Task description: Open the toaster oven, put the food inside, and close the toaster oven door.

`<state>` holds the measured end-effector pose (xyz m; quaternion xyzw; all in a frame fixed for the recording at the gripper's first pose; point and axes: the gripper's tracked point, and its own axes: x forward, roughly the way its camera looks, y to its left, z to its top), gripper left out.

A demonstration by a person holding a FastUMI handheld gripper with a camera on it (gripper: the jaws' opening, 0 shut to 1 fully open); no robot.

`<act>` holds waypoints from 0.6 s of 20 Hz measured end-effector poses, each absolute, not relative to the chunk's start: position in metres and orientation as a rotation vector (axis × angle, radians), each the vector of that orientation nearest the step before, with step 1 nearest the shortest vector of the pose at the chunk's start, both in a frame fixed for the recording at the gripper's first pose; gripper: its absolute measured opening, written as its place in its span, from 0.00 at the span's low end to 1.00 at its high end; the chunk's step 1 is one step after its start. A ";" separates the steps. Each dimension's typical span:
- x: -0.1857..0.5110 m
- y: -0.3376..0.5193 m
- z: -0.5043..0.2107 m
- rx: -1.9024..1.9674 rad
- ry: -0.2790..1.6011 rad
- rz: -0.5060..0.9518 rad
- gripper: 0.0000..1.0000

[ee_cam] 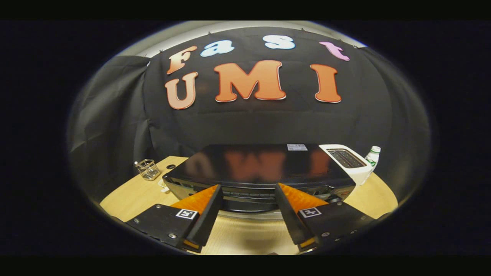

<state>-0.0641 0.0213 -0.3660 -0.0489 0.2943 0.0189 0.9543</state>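
Your gripper [248, 188] has its fingers spread wide and holds nothing; the tips flank the front of the toaster oven [257, 168], which sits just ahead of them at twelve o'clock. Judging by this, you are at the opening step: the door looks shut, and no food can be made out from here.

To do it well, come in level and centred on the band along the oven's upper front edge, where a handle would likely run; it is too dark there to tell its shape, so go slowly. Take hold with both fingers before pulling, and swing the door in its own arc, not straight back, or the light appliance may slide on the table [126, 197].

The oven is a low, wide box with a glossy black top that mirrors the wall behind it, so expect hard, slick surfaces with little grip. The table is pale wood-grain and smooth.

At two o'clock, touching or just beside the oven, stands a white slot toaster [347, 159] with rounded plastic corners, and beyond it a small bottle [373, 156]. At ten o'clock sits a clear square glass holder [147, 169], well apart.
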 end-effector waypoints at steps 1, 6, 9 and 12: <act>-0.069 0.021 -0.362 -0.097 0.594 0.048 0.81; -0.119 0.030 -0.377 -0.100 0.748 0.153 0.80; -0.148 0.030 -0.389 -0.055 0.855 0.180 0.80; -0.165 0.038 -0.409 0.029 0.945 0.208 0.80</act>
